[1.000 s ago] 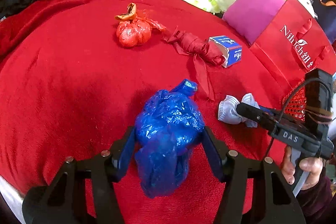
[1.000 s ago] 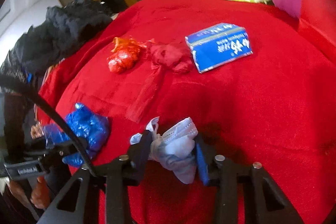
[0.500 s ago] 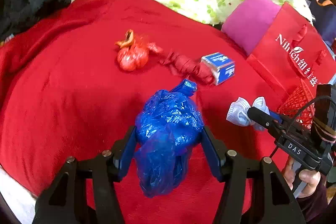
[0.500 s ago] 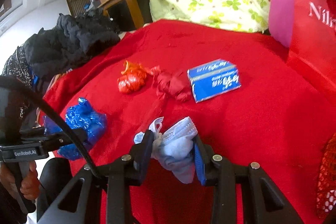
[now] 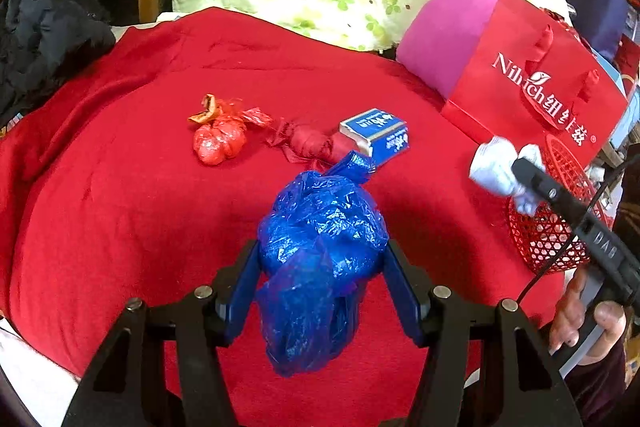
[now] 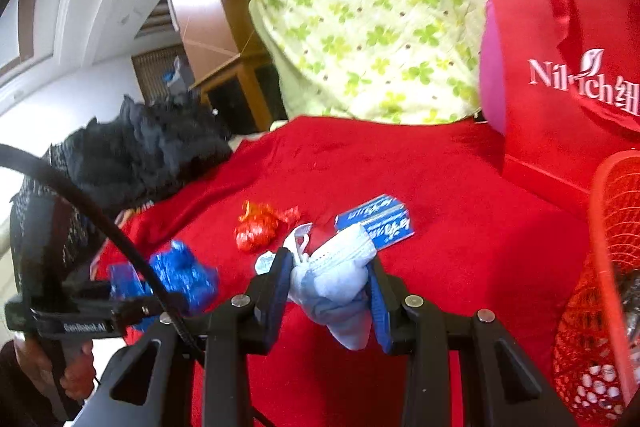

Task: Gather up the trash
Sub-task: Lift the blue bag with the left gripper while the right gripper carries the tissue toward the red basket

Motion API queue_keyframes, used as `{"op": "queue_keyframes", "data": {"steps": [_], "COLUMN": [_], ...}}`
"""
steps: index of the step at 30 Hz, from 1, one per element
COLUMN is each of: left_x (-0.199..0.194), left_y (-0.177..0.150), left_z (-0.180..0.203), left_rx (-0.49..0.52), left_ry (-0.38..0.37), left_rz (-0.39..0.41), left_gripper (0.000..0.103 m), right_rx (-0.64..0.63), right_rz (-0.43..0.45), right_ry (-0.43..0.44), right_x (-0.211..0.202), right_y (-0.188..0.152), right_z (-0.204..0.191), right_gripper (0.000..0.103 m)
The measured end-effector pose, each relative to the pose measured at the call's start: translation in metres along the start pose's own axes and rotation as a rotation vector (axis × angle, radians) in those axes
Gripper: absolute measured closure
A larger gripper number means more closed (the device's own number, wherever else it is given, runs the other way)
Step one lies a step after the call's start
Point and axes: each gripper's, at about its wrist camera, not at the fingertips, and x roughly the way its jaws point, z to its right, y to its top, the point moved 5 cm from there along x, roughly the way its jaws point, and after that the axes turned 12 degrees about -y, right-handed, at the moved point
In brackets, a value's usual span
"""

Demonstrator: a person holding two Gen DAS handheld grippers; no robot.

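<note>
We grip the blue plastic bag (image 5: 320, 227) in our left gripper (image 5: 322, 291) above the near red blanket (image 5: 120, 207); our right gripper (image 6: 330, 287) clamps the crumpled face mask (image 6: 336, 275) beside the red mesh basket (image 6: 600, 267) at right.

Bare red blanket (image 5: 100, 227) lies open on the left and near side. Mid-bed, an orange bundle (image 5: 218, 145), red bundle (image 5: 312, 145) and blue box (image 5: 378, 135) form a row. The red mesh basket (image 5: 548, 243) and red paper bag (image 5: 532, 83) block the right edge.
</note>
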Motion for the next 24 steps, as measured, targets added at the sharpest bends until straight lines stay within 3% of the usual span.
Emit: {"op": "queue_keyframes", "data": {"steps": [9, 24], "left_x": [0.002, 0.005], "left_y": [0.006, 0.021], "left_z": [0.032, 0.097], "left_rx": [0.044, 0.210], "left_ry": [-0.011, 0.043], "left_rz": [-0.006, 0.011], "left_gripper": [0.040, 0.040], "right_rx": [0.059, 0.103], "right_rz": [0.066, 0.127], "right_ry": [-0.016, -0.051], "right_x": [-0.025, -0.051], "right_y": [0.011, 0.016], "right_z": [0.023, 0.049], "right_gripper": [0.065, 0.065]}}
